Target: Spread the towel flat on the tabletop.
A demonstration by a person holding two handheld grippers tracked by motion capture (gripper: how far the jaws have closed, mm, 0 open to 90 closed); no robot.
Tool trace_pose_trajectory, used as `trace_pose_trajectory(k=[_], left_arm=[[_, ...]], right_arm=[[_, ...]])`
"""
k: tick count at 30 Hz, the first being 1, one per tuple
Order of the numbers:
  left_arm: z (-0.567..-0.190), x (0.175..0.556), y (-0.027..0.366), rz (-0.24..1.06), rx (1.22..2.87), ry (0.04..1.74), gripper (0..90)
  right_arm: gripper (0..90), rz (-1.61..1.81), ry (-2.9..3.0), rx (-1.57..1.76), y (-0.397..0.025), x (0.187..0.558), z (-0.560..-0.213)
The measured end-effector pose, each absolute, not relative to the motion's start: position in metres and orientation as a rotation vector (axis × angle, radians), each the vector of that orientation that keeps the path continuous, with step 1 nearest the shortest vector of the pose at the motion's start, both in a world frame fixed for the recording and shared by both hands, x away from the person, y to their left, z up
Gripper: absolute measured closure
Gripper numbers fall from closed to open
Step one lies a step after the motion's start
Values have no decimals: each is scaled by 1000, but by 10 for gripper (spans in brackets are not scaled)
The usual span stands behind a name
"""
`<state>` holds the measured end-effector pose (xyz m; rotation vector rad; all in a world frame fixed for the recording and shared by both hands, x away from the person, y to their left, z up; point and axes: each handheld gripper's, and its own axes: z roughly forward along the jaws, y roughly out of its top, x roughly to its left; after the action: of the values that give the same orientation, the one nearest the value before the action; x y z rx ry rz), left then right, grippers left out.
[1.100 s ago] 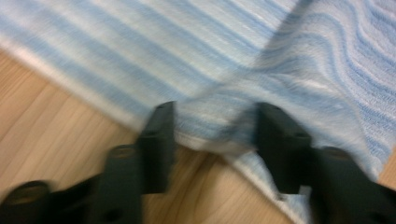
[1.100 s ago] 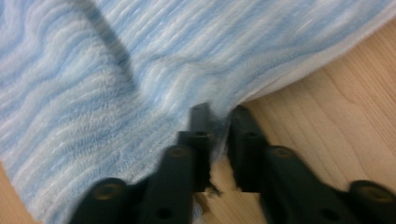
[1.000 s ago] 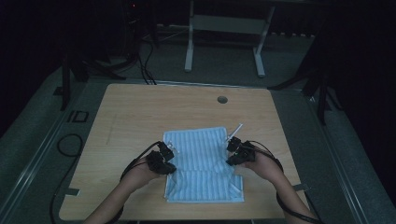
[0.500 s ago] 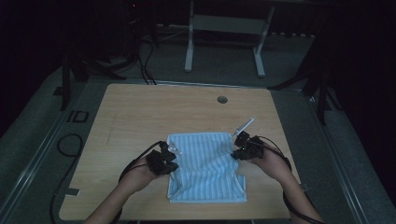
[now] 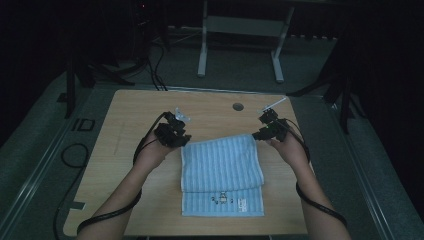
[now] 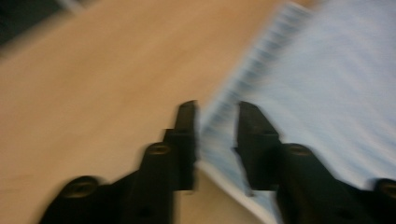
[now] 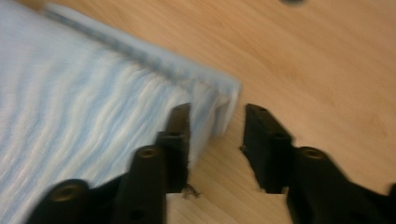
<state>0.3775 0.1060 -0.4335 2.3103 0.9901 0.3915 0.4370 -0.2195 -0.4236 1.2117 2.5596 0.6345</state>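
High view: a blue striped towel (image 5: 222,175) lies folded on the wooden surface (image 5: 130,112), its near edge showing a small printed label, its far edge between the two claws. Left claw (image 5: 176,136) sits at the towel's far left corner; in the left gripper view the jaws stand slightly apart astride the towel edge, not closed on it. Right claw (image 5: 264,131) sits at the far right corner, jaws likewise parted around the folded corner. Both forearms reach forward, wrists angled inward, cables trailing back.
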Motion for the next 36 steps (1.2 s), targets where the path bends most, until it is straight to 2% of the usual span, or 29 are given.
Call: trace_pose_trajectory(k=[4, 6, 14, 16, 19, 20, 23, 28, 36], left_arm=[[-456, 356, 95, 297, 2464, 873, 594], [-462, 344, 92, 262, 2483, 848, 594], [-466, 287, 79, 175, 2513, 699, 606], [-470, 272, 75, 152, 2544, 630, 625], [-484, 259, 68, 108, 2596, 578, 731], [-490, 258, 66, 114, 2618, 571, 781], [-507, 262, 61, 123, 2669, 598, 829], [-524, 259, 55, 84, 2710, 595, 854], [-525, 228, 54, 27, 2713, 551, 854]], right_arm=[[574, 568, 2646, 1132, -219, 423, -441], [575, 548, 2686, 1091, -218, 411, -448], [694, 578, 2815, 901, -210, 350, -456], [750, 580, 2847, 852, -208, 331, -457], [826, 522, 2949, 755, -203, 309, -473], [832, 488, 2961, 730, -202, 305, -478], [861, 422, 2985, 705, -200, 300, -495], [866, 322, 3007, 716, -200, 298, -514], [868, 301, 3035, 631, -200, 262, -518]])
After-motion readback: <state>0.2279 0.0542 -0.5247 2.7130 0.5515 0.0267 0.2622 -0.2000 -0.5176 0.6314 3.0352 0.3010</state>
